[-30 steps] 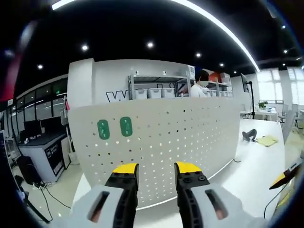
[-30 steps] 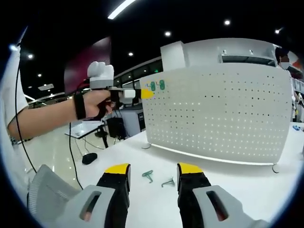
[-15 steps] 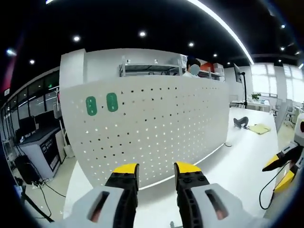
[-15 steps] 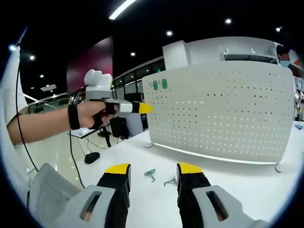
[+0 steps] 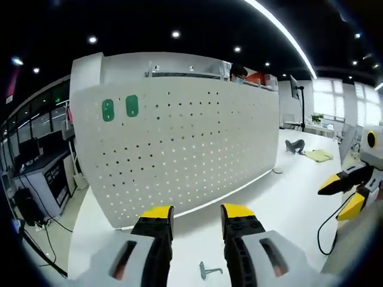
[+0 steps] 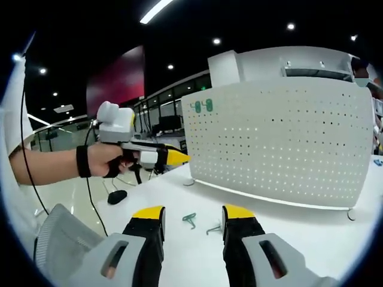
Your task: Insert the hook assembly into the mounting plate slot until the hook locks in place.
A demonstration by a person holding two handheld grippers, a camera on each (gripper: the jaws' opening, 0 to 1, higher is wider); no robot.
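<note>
A white perforated mounting plate [image 5: 179, 143] stands upright on the white table, with two green hook plates [image 5: 119, 108] fixed at its upper left. In the right gripper view the same plate [image 6: 281, 143] shows those green pieces [image 6: 202, 106] at its top left corner. A green hook [image 6: 190, 219] and a grey hook [image 6: 212, 229] lie loose on the table just beyond my right gripper [image 6: 192, 214], which is open and empty. My left gripper [image 5: 197, 214] is open and empty too, above a small hook [image 5: 209, 271]. A hand holds the left gripper [image 6: 179, 157] left of the plate.
The right gripper [image 5: 335, 202] enters the left gripper view from the right, with a black cable [image 5: 326, 230] below it. A dark object [image 5: 294, 145] and a yellow item [image 5: 317, 155] lie far back on the table [image 6: 335, 239]. A person [image 5: 238, 72] stands behind the plate.
The left gripper has come down toward the table and left of the plate; a loose hook now shows between its jaws. The right gripper has hardly moved.
</note>
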